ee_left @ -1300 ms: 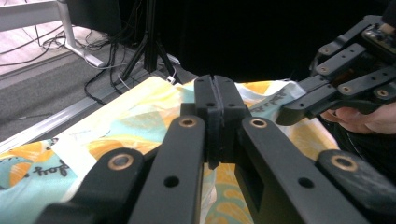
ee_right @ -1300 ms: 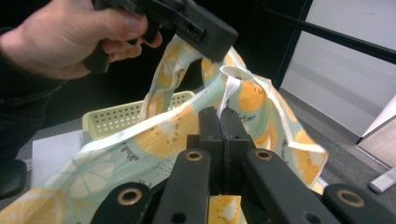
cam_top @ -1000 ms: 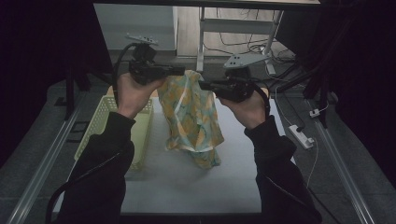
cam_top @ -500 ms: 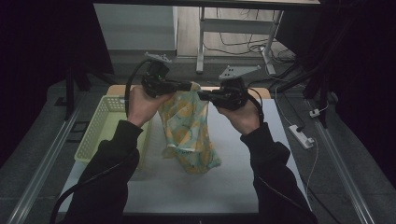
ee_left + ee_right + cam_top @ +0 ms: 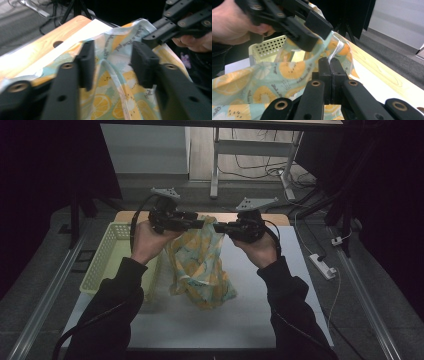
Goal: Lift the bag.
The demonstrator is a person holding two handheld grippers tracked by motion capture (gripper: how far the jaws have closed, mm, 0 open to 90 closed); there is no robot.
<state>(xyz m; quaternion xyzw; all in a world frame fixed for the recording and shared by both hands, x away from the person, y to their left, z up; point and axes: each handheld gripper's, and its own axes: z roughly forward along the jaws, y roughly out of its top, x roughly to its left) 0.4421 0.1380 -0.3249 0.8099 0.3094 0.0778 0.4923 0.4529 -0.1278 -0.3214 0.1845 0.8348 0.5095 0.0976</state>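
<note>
Center frame, the right tongs (image 5: 329, 65) pinch a limp lemon-print cloth (image 5: 200, 270); the left tongs (image 5: 112, 62) gape around its hem beside a perforated basket (image 5: 107, 262).

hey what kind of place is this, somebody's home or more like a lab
Probably a lab or recording workspace, not a home: a bare white table framed by metal rails, loose cables and a power strip on the floor, and handheld grippers holding a lemon-print cloth.

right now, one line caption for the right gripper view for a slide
Right gripper shut on lemon-print cloth; left gripper and basket beyond.
</note>
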